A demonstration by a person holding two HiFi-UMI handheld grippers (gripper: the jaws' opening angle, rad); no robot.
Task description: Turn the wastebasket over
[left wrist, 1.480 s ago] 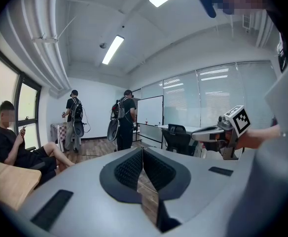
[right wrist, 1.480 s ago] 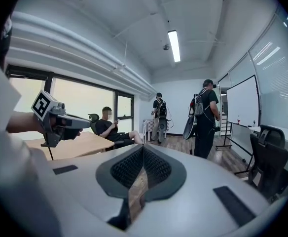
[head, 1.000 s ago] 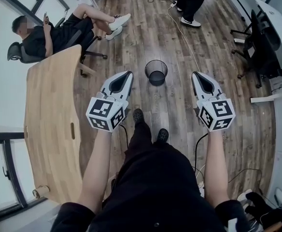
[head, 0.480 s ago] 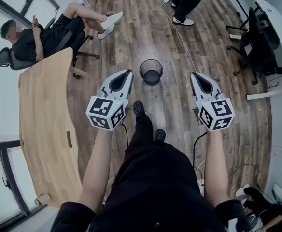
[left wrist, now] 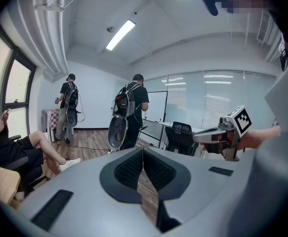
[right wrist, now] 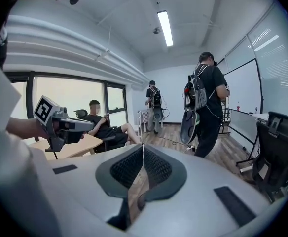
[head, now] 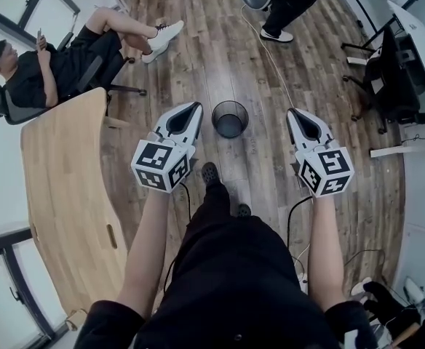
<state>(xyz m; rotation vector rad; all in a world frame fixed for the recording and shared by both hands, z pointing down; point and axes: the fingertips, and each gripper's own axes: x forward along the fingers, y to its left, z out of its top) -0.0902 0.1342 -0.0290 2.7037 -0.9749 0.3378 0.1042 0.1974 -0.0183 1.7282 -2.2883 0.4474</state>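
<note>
A black mesh wastebasket [head: 230, 118] stands upright on the wooden floor, its open mouth facing up, a short way ahead of my feet. My left gripper [head: 195, 107] hangs in the air to the left of it, jaws shut and empty. To the basket's right, my right gripper [head: 293, 112] is also shut with nothing in it. Neither touches the basket. In the left gripper view the left gripper [left wrist: 143, 149] has its pads pressed together; in the right gripper view the right gripper [right wrist: 143, 146] looks the same. The basket is hidden in both gripper views.
A curved wooden table [head: 60, 187] lies to my left, with a seated person [head: 52, 64] in an office chair behind it. A standing person [head: 289, 2] is farther ahead. A black chair [head: 394, 71] and desk stand at the right. Cables [head: 271, 57] run across the floor.
The basket has come closer to my feet and sits between the two grippers in the head view. Table and seated person have slid left and down. Both grippers stay shut.
</note>
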